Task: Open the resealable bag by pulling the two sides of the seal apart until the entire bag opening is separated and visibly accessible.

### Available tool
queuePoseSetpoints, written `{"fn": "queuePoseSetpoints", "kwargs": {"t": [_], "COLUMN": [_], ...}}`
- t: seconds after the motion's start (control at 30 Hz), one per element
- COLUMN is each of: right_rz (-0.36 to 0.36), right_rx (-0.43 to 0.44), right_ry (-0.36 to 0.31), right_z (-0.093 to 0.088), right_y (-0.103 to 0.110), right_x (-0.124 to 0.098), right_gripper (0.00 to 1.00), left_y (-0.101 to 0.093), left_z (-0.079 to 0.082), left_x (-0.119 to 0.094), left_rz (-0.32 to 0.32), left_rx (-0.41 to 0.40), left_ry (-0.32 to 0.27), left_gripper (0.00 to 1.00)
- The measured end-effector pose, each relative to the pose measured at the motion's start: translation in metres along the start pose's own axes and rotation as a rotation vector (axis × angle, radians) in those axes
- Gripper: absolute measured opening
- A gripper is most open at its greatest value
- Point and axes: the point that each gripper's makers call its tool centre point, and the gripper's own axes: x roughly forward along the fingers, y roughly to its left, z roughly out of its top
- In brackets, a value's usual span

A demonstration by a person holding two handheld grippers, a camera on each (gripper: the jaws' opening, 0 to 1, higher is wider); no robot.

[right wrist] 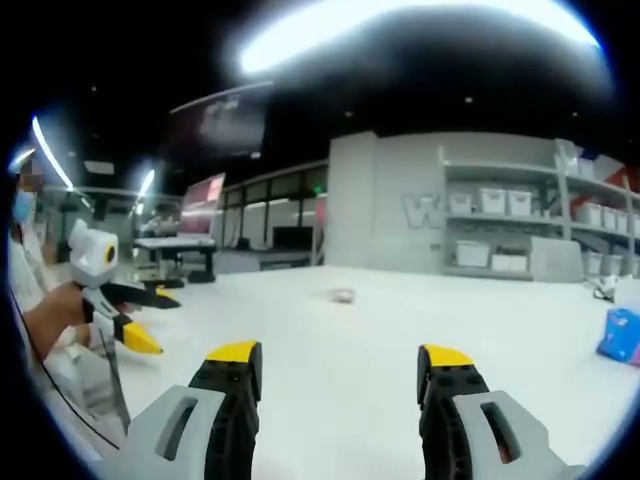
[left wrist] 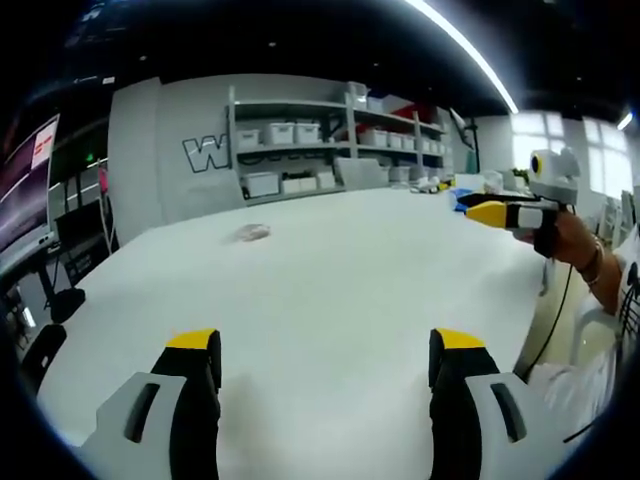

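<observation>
A: Where's the bag (left wrist: pixel 254 232)?
B: Far out on the worktop (left wrist: pixel 330 300), before the shelves (left wrist: pixel 335 140). Both your claws, left (left wrist: pixel 325 355) and right (right wrist: pixel 340 370), gape wide, holding nothing.
A: Obstacles?
B: A blue box (right wrist: pixel 620 335) well right of the bag.

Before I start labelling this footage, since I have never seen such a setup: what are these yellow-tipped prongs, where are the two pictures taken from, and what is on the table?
The prongs are the jaws of two hand-held grippers; a person holds one in each hand, and a camera rides on each. In the left gripper view, the left gripper stands open over the white table, and the right gripper comes in from the right, held in a hand. In the right gripper view, the right gripper is open too. Neither holds anything. A small clear bag lies far off on the table, untouched. Shelves with bins line the back wall.
</observation>
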Motion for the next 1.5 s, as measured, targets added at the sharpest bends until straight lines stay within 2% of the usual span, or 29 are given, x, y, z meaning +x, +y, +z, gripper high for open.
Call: {"fn": "queuePoseSetpoints", "kwargs": {"t": [1.13,1.5], "right_rz": [0.016,0.040], "right_rx": [0.002,-0.016], "right_ry": [0.025,0.031], "right_z": [-0.009,-0.011], "right_y": [0.002,0.008], "right_x": [0.004,0.005], "right_gripper": [0.62,0.59], "left_y": [0.004,0.006], "left_z": [-0.006,-0.006], "left_x": [0.003,0.001], "left_rz": [0.002,0.005], "left_rx": [-0.010,-0.008], "left_ry": [0.016,0.015], "left_gripper": [0.84,0.84]}}
